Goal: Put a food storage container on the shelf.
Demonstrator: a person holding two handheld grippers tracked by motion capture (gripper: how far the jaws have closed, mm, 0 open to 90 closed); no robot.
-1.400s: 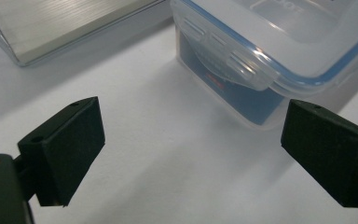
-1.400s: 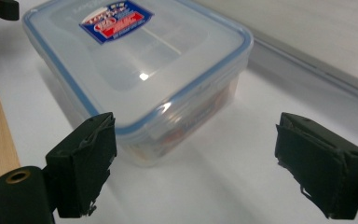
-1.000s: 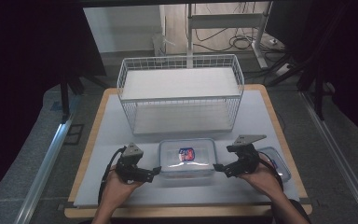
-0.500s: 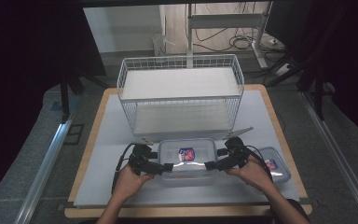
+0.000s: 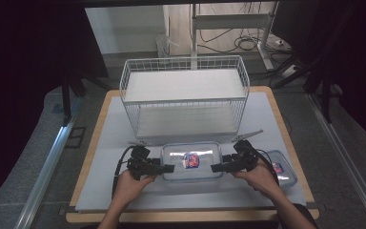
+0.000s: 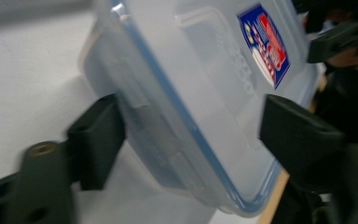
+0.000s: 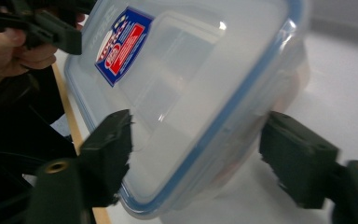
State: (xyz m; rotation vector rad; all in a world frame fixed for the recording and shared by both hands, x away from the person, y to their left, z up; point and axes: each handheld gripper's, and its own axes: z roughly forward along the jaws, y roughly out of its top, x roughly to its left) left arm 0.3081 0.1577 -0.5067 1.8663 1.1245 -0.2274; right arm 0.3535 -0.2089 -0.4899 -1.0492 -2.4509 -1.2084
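With container (image 5: 190,161) gripped; wire basket (image 5: 183,95) behind; second container (image 5: 280,168) right.

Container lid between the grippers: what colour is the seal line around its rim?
Blue, running round the clear container lid; it shows best in the right gripper view.

The clear plastic container (image 5: 191,161) sits flat on the white mat at the near middle of the table, just in front of the wire basket. It is a shallow rectangular box with rounded corners, long side running left to right, its see-through lid (image 6: 223,88) pressed on and edged with a thin blue seal. A red and blue label (image 7: 120,44) lies at the centre of the lid. What is inside, I cannot tell.
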